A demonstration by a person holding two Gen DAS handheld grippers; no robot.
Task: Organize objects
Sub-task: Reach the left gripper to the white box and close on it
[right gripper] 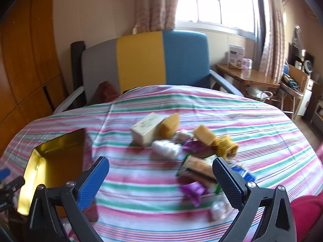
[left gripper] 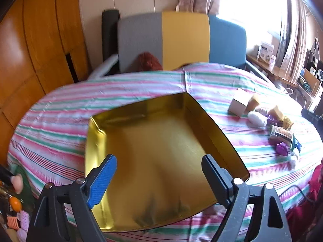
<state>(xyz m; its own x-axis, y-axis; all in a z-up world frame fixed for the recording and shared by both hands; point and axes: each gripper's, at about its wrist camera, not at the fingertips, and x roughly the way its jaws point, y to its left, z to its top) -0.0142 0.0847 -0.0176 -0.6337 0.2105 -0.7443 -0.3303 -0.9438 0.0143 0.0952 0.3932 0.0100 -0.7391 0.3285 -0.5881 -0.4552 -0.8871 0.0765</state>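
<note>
Beneath the left gripper (left gripper: 159,173): gold tin (left gripper: 153,137), lidless, on the striped tablecloth (left gripper: 60,109); jaws wide apart, holding nothing. Ahead of the right gripper (right gripper: 161,179): heap of small objects, blurred, comprising cream box (right gripper: 146,129), yellow blocks (right gripper: 203,134), twine spool (right gripper: 226,147), purple packets (right gripper: 192,190). Jaws likewise spread, nothing between them.

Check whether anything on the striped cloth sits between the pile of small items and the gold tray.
Nothing visible does. Bare striped cloth separates the pile from the gold tray, and the tray holds nothing.
</note>
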